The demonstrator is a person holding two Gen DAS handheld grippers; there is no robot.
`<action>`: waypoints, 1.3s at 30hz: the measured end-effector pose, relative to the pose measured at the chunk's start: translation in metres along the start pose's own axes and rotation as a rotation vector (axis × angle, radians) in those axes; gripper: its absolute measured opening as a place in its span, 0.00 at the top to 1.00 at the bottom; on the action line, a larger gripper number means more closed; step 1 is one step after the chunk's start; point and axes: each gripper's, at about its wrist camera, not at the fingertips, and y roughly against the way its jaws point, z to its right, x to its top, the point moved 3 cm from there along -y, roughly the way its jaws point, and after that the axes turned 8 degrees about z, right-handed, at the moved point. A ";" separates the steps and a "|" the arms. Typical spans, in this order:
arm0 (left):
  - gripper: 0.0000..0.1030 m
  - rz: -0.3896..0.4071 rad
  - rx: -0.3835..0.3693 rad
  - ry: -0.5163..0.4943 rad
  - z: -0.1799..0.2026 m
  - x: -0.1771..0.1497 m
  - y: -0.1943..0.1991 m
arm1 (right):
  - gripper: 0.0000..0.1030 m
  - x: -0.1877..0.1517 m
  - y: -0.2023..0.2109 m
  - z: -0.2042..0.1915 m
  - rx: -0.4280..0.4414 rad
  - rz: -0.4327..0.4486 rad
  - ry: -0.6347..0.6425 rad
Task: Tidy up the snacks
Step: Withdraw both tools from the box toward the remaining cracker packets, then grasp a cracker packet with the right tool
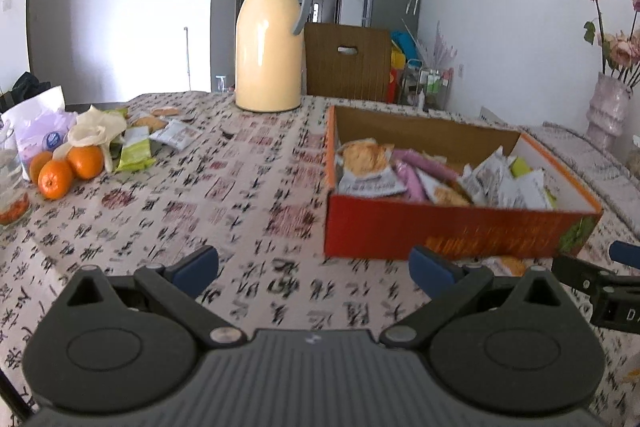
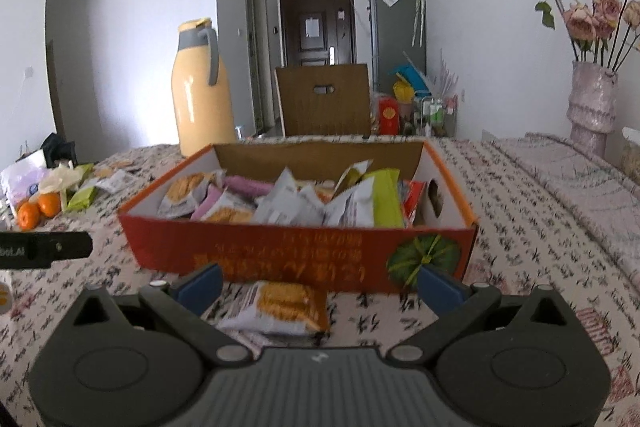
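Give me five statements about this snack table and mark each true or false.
1. The right gripper is open over a snack packet on the tablecloth. True.
2. The left gripper holds a packet. False: it is open, holding nothing.
3. The orange box is empty. False: it holds many packets.
4. The oranges lie inside the box. False: they sit on the table, far left.
5. The yellow jug stands upright. True.

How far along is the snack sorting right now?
Well underway: the orange box already holds many packets. In hand: nothing yet; the right gripper is open around a biscuit packet lying on the tablecloth before the box. The left gripper is open and empty. Left: that packet, plus loose snacks beside the oranges.
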 end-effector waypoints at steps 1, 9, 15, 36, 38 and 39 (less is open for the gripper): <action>0.00 -0.005 0.000 0.003 -0.003 -0.003 0.000 | 0.00 -0.003 -0.001 -0.002 0.003 -0.010 0.000; 0.00 -0.032 -0.001 0.018 -0.014 -0.022 -0.014 | 0.00 -0.017 -0.008 -0.015 0.008 -0.066 0.012; 0.00 -0.020 -0.038 0.027 -0.014 -0.026 -0.015 | 0.00 -0.020 -0.012 -0.022 0.006 -0.098 0.009; 0.00 -0.042 -0.064 0.088 -0.022 -0.029 -0.017 | 0.00 -0.011 -0.070 -0.040 -0.060 -0.227 0.074; 0.00 -0.043 -0.063 0.091 -0.022 -0.029 -0.017 | 0.02 -0.011 -0.080 -0.039 -0.054 -0.260 0.068; 0.00 -0.043 -0.063 0.092 -0.022 -0.029 -0.017 | 0.07 -0.012 -0.083 -0.037 -0.048 -0.274 0.061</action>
